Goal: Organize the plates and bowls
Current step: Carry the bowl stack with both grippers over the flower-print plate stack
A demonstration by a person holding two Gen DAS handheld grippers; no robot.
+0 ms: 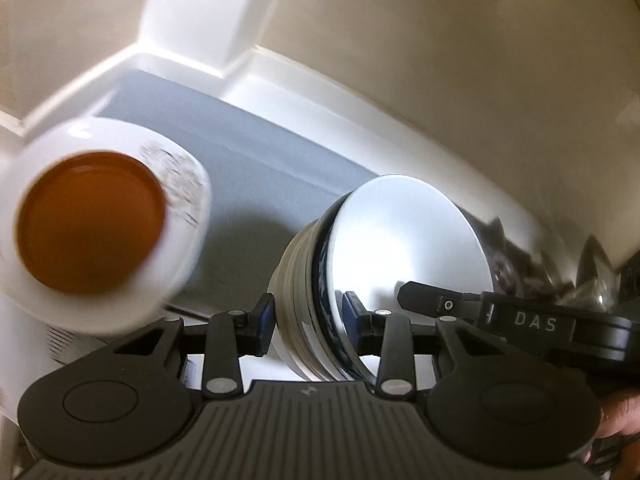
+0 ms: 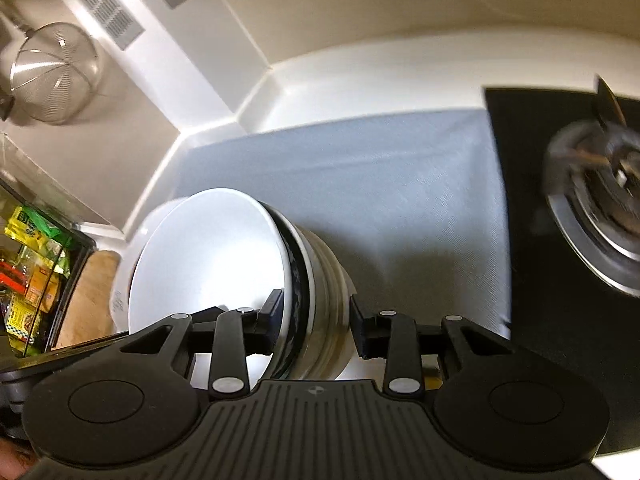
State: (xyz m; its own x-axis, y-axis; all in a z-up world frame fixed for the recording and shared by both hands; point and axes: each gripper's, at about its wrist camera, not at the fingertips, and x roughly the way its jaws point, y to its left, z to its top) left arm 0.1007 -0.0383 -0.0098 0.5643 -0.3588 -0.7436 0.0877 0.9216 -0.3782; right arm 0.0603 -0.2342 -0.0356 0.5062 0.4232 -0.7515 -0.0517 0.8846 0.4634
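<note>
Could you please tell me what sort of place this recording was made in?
Most likely a home kitchen counter: a gas burner sits at the right, a wire strainer hangs on the wall, and stacked dishes are being handled.

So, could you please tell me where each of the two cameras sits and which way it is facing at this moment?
Left wrist: sits on the left gripper, looks forward along its fingers at the stack of plates it straddles, above the grey mat; a bowl with an orange foot is left, the right gripper's finger and a bit of hand right.
Right wrist: sits on the right gripper, faces the same stack from its other side; stove burner right.
Shared: stack, mat.
</note>
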